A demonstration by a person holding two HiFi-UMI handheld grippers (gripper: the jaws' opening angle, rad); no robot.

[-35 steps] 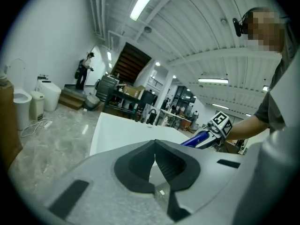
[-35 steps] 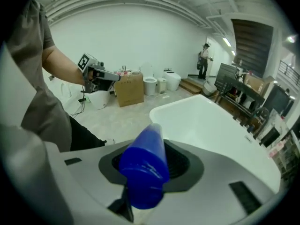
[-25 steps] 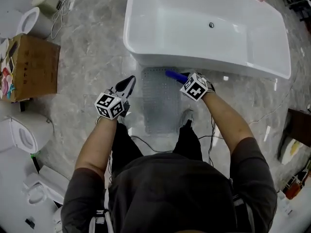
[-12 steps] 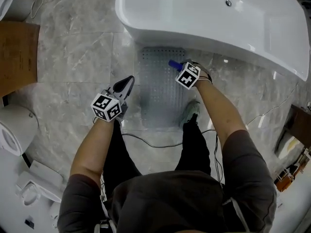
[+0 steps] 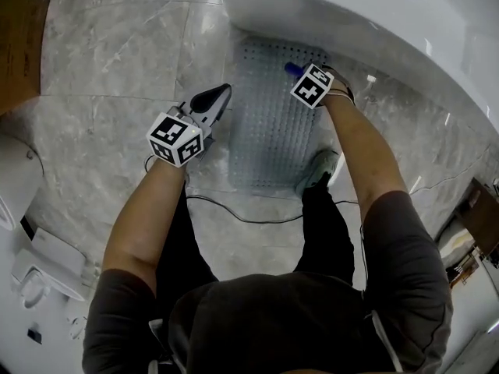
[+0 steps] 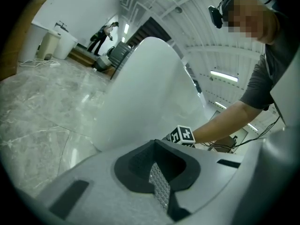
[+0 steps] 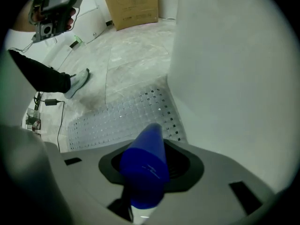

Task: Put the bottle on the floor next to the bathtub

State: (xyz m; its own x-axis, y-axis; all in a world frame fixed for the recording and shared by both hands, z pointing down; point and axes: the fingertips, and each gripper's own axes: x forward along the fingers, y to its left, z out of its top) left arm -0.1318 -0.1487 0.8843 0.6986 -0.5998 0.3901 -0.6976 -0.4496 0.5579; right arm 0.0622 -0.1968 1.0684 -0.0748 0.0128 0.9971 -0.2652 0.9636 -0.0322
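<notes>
Cardboard box point(image 5: 19, 45) sits way over on the left edge, on the marble floor point(image 5: 117, 45), with some white fixtures point(image 5: 19, 181) below it along that same side, well apart from the action.

Next over, the left gripper point(image 5: 217, 96) hangs above the floor just beside the left edge of the bath mat point(image 5: 269, 131). Its jaws are pressed together with nothing between them, so it's just idling.

The mat is a grey perforated one, lying flat on the floor with its far end right up against the bathtub point(image 5: 366, 22). A black cable point(image 5: 249, 218) snakes across the tiles just past the mat's near end, and the person's shoe point(image 5: 321, 168) is planted at the mat's near right corner. So mat, cable and foot all crowd the strip of floor by the tub.

Right of that, the right gripper point(image 7: 151, 159) is clamped on the bottle point(image 5: 293, 69). You can see the blue cone-shaped cap poking out past the jaws. It's held low over the far right part of the mat, close to the tub's white side wall. Can't tell if it's touching the mat.

The tub fills the top right.
</notes>
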